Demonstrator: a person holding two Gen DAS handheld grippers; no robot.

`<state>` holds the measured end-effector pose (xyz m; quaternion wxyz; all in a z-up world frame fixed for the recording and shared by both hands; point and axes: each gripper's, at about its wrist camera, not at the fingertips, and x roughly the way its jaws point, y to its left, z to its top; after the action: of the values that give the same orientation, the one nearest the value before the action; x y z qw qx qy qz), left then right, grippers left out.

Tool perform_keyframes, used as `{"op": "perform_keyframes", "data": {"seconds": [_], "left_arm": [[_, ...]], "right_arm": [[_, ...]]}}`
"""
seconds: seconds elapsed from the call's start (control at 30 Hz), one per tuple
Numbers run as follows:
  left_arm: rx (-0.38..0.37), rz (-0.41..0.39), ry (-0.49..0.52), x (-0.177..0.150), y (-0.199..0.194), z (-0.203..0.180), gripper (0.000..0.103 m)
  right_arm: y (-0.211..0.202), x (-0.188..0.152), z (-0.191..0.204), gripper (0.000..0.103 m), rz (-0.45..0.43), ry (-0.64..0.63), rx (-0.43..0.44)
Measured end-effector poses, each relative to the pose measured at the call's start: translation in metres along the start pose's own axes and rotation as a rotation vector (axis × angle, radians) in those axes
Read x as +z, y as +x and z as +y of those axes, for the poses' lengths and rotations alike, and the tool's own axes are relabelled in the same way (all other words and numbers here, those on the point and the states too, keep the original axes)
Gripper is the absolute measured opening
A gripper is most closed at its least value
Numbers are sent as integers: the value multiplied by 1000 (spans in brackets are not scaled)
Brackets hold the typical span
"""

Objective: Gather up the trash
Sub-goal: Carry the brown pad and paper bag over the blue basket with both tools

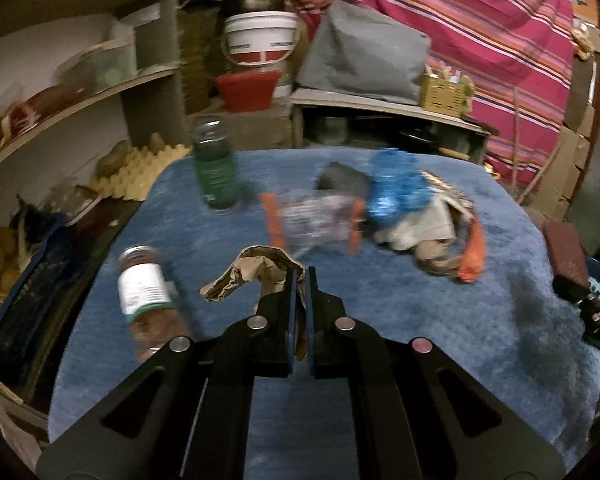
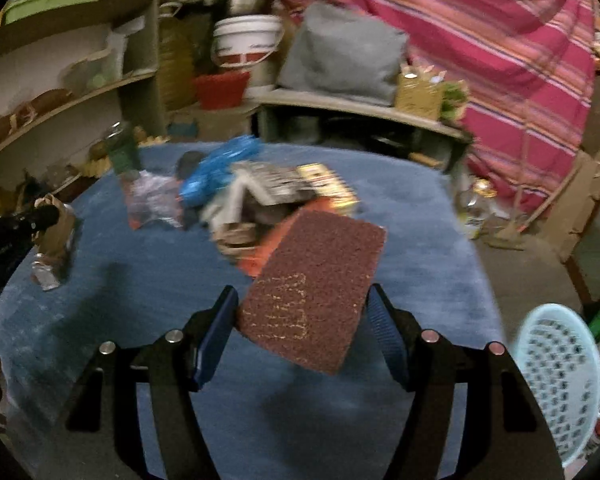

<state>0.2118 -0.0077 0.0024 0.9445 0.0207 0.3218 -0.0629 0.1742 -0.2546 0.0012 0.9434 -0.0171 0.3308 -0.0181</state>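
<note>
Table (image 1: 380, 312) w/ trash heap (image 1: 412, 216) toward the far right, upright bottle (image 1: 214, 168) at far left, jar (image 1: 146, 288) lying on its side nearer on the left. Crumpled paper (image 1: 252, 268) pinched in left gripper (image 1: 300, 276) betw jar and heap. Flat pad (image 2: 316, 284) betw right gripper (image 2: 302, 300) jaws, in front of heap. Basket (image 2: 560, 380) off the table's right edge. Shelves (image 1: 80, 96) behind on left.

Bottles: two, a dark green glass bottle (image 1: 214, 168) standing at 11 o'clock and a white-labelled brown bottle (image 1: 150, 292) lying at 9 o'clock
Crumpled brown paper scraps: one (image 1: 252, 272)
Crinkled blue plastic bags: one (image 1: 396, 190)
Rough reddish-brown rectangular pads: one (image 2: 316, 288)
Pale blue perforated plastic baskets: one (image 2: 560, 376), at 4 o'clock
</note>
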Motion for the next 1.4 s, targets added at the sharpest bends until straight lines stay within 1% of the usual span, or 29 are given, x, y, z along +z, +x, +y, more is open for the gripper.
{"op": "perform_keyframes", "data": {"seconds": [0.07,0.23,0.3,0.5,0.63,0.83,1.03,1.2,1.4], "left_arm": [[-14,-1,15,0,0,-18,3],[-61,-3,48,0,-1,-65,3],[-73,-6,61,1,-1,-78,3],[-138,0,94,3,2,-126,3],[-183,12,142,1,9,-168,3],[-262,23,192,-1,14,-227,3],[-331,13,249,-3,10,-290,3],[-399,12,299,-7,4,-345,3],[-483,16,354,-18,-7,-402,3]], "right_arm": [[-12,-2,-22,66,-13,12,-34],[-27,-15,-67,66,-28,58,-83],[-27,-20,-81,66,-23,77,-86],[-28,-35,-117,66,-5,96,-120],[-33,-45,-142,66,-1,114,-153],[-43,-62,-199,66,12,180,-215],[-52,-83,-255,66,13,267,-284],[-54,-100,-282,66,24,303,-310],[-57,-114,-303,66,31,322,-332]]}}
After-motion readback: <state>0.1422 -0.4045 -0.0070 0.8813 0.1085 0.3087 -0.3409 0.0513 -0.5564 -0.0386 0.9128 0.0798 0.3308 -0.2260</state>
